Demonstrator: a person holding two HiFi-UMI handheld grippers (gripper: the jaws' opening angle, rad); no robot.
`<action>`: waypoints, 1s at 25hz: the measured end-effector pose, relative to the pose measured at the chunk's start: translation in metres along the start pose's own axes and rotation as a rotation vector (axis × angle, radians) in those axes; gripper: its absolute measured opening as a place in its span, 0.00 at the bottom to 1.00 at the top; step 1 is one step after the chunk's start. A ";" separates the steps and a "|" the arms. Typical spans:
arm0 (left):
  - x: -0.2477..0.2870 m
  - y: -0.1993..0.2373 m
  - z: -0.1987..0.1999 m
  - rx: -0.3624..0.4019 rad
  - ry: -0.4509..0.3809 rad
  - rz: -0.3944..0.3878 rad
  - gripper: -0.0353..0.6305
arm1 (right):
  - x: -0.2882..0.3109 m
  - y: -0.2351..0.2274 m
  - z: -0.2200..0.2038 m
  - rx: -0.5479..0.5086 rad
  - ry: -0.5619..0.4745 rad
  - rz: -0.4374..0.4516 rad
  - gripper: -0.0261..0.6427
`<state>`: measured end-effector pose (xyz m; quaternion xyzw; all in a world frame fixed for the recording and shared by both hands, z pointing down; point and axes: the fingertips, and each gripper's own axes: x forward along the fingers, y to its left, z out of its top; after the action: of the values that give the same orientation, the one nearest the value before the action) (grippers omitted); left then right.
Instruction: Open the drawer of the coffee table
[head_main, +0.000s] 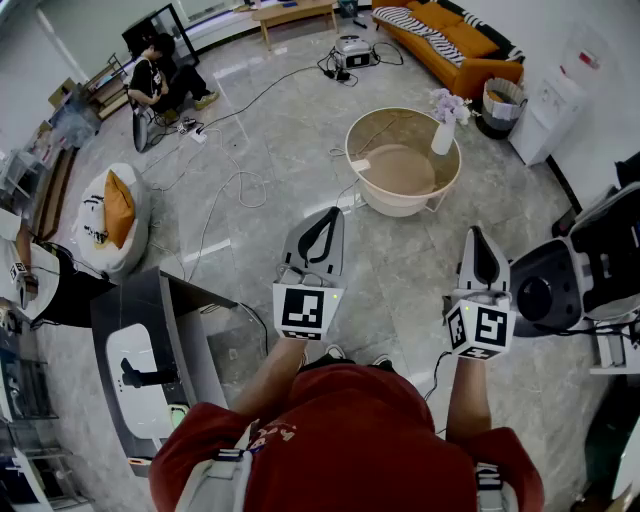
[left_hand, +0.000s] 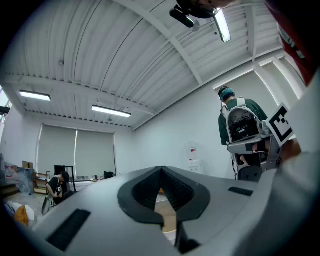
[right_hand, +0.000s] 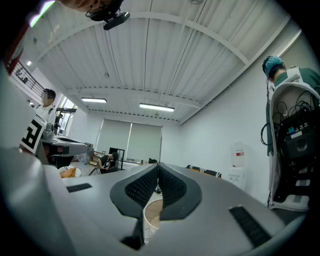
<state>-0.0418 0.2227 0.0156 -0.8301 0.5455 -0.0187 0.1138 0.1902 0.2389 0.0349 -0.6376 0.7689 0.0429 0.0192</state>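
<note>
A round cream coffee table (head_main: 403, 198) with a raised rim stands on the grey floor ahead of me, and a white vase of flowers (head_main: 444, 128) sits on its far right edge. No drawer shows on it from here. My left gripper (head_main: 331, 214) is held level in the air short of the table, its jaws shut with nothing between them. To its right, my right gripper (head_main: 478, 233) is also level, shut and empty. A slice of the table shows behind the closed tips in the left gripper view (left_hand: 168, 216) and in the right gripper view (right_hand: 151, 214).
A dark desk (head_main: 150, 330) stands close at my left, a black wheeled machine (head_main: 560, 280) at my right. Cables (head_main: 225, 185) trail over the floor. Farther off are an orange sofa (head_main: 450, 40), a white beanbag (head_main: 112, 215) and a seated person (head_main: 160, 80).
</note>
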 end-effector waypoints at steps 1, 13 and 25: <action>0.001 0.001 0.000 0.003 -0.002 -0.001 0.07 | 0.001 -0.001 0.000 -0.001 -0.001 -0.006 0.07; 0.005 0.012 -0.011 -0.004 -0.003 -0.006 0.07 | 0.016 0.007 -0.007 0.004 0.004 -0.026 0.07; -0.019 0.067 -0.040 -0.042 0.018 0.005 0.07 | 0.039 0.083 -0.033 0.053 0.070 0.022 0.07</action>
<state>-0.1159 0.2082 0.0427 -0.8308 0.5488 -0.0147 0.0915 0.1020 0.2127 0.0680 -0.6297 0.7768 0.0005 0.0085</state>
